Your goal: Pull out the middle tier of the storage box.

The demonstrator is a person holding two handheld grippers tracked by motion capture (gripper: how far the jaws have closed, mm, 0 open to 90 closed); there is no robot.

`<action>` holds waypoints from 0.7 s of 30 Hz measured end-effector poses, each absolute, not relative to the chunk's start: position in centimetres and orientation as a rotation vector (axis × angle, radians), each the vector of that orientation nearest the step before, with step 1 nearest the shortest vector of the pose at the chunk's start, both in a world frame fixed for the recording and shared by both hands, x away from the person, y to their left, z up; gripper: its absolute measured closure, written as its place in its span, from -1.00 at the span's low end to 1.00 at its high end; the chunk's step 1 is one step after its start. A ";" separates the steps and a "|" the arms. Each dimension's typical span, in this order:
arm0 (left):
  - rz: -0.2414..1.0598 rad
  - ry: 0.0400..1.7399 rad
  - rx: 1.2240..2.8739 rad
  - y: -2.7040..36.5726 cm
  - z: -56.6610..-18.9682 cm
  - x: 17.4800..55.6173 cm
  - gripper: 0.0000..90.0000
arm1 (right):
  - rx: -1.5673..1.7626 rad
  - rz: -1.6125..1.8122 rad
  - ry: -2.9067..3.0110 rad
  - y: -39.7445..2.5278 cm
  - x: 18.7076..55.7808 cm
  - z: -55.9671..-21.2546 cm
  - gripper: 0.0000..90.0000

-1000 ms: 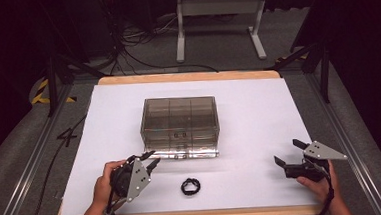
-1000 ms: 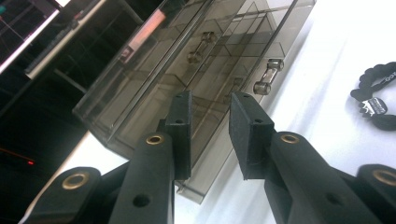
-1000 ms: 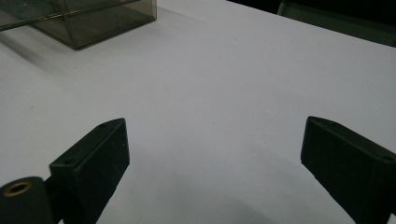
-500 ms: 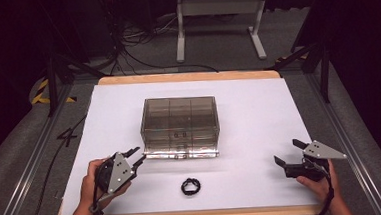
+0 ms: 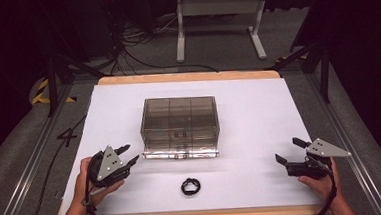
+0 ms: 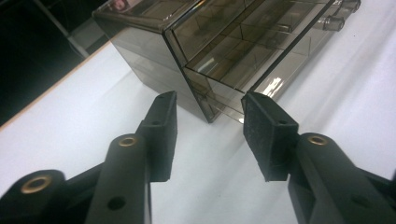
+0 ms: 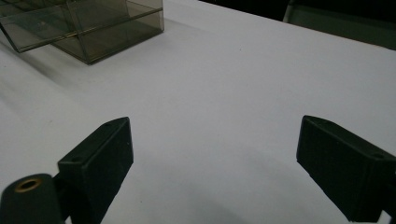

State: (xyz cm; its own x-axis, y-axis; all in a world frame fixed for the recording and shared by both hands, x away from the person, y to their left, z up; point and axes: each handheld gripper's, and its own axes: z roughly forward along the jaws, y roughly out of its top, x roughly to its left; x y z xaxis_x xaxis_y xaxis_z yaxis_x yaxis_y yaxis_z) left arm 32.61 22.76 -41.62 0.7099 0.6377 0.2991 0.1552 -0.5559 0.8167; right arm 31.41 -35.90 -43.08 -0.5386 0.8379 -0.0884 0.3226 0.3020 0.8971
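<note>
**High view: both grippers hang open around the smoked drawer box**

High view shows a smoked, see-through drawer box (image 5: pixel 180 124) standing near the middle of the white desk (image 5: pixel 258 108). Its bottom drawer (image 5: pixel 180 153) is pulled a little way out toward the person, so its front edge juts past the box's face. Two small round knobs mark the drawers above it.

Everything else sits around that box. A small black ring-shaped thing (image 5: pixel 190 186), too small to tell exactly what it is, lies on the desk in front of the box, just past the pulled-out drawer and apart from it, nearer the person's edge. The left gripper (image 5: pixel 126 156) is held by a hand at the box's front left corner, close to the end of the open drawer without touching it. Its jaws point toward the box and stand moderately apart with nothing between them. From the left gripper view the same corner of the box (image 6: pixel 210 51) sits straight ahead between the two black pads, with bare desk under them.

The right gripper (image 5: pixel 290 151) is well off to the right of the box, near the desk's right edge, held low by the other hand. Its jaws are spread wide and empty. In the right gripper view they frame plain white desk, and the box (image 7: pixel 93 28) shows far off at the upper left.
</note>
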 end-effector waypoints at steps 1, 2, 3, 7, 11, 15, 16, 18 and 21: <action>0.746 0.610 2.094 22.9 -41.7 32.6 0.21 | 1.023 1.204 2.018 -35.8 31.4 -42.9 -0.74; 0.741 0.613 2.095 23.0 -41.8 32.7 0.20 | 1.013 1.208 2.019 -35.6 31.4 -42.8 -0.73; 0.743 0.615 2.096 23.1 -41.8 32.8 0.20 | 1.008 1.205 2.024 -35.5 31.4 -42.6 -0.72; 0.743 0.621 2.091 23.3 -41.9 32.8 0.19 | 0.978 1.207 2.034 -34.9 31.5 -41.7 -0.69; 0.735 0.624 2.098 23.2 -42.1 32.9 0.15 | 0.921 1.202 2.065 -34.1 31.5 -40.7 -0.54; 0.740 0.614 2.106 22.9 -42.2 32.9 0.13 | 0.915 1.227 2.072 -33.7 32.0 -39.7 -0.57; 0.735 0.616 2.107 22.8 -42.3 32.8 0.13 | 0.909 1.246 2.072 -33.5 32.2 -39.2 -0.57; 0.736 0.615 2.104 22.7 -42.3 32.8 0.12 | 0.899 1.259 2.060 -33.1 32.6 -38.5 -0.57; 0.734 0.617 2.099 22.7 -42.2 32.8 0.12 | 0.872 1.279 2.059 -32.3 33.3 -37.6 -0.55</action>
State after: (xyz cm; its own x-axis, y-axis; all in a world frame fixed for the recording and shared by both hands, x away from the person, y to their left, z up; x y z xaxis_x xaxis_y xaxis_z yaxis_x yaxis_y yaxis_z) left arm 32.79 22.70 -42.23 0.7110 0.6425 0.2857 0.1713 -0.5524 0.8158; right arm 33.25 -32.31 -37.55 -0.6332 0.7650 -0.1177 0.2334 0.3337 0.9133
